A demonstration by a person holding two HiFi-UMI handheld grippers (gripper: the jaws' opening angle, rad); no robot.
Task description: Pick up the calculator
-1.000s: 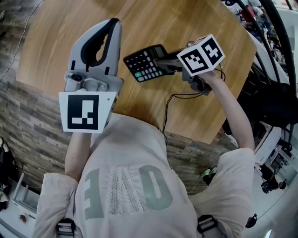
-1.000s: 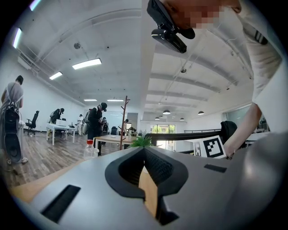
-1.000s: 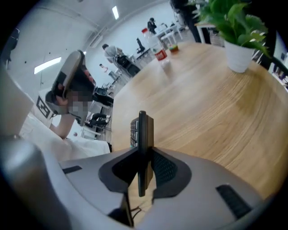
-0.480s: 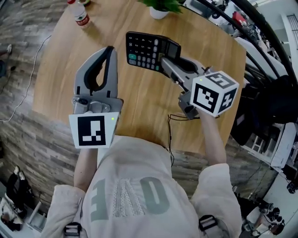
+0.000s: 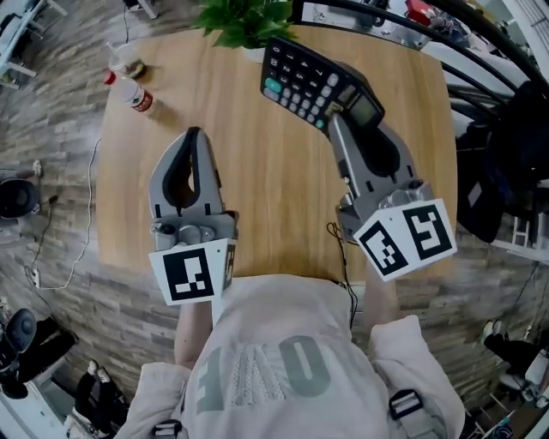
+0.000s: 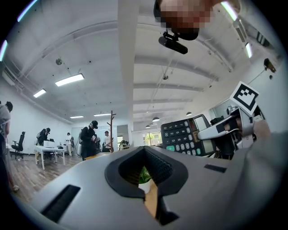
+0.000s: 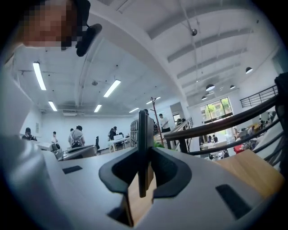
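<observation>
The black calculator (image 5: 307,75) with grey and green keys hangs above the wooden table (image 5: 274,197), clamped at its display end by my right gripper (image 5: 341,111). In the right gripper view the calculator (image 7: 142,148) stands edge-on between the pads. The left gripper view shows the calculator's (image 6: 182,137) key face at the right, held by the right gripper (image 6: 208,133). My left gripper (image 5: 193,135) floats over the table's left half, shut and holding nothing; in its own view the left gripper's (image 6: 145,155) tips meet.
A plastic water bottle (image 5: 133,93) lies at the table's far left. A potted plant (image 5: 244,21) stands at the far edge. A thin black cable (image 5: 339,249) trails over the near edge. Dark chairs and gear (image 5: 506,163) crowd the right side.
My right gripper has lifted the calculator off the table and swung it up and away from me. The left gripper has risen a little. More of the far table shows now.
</observation>
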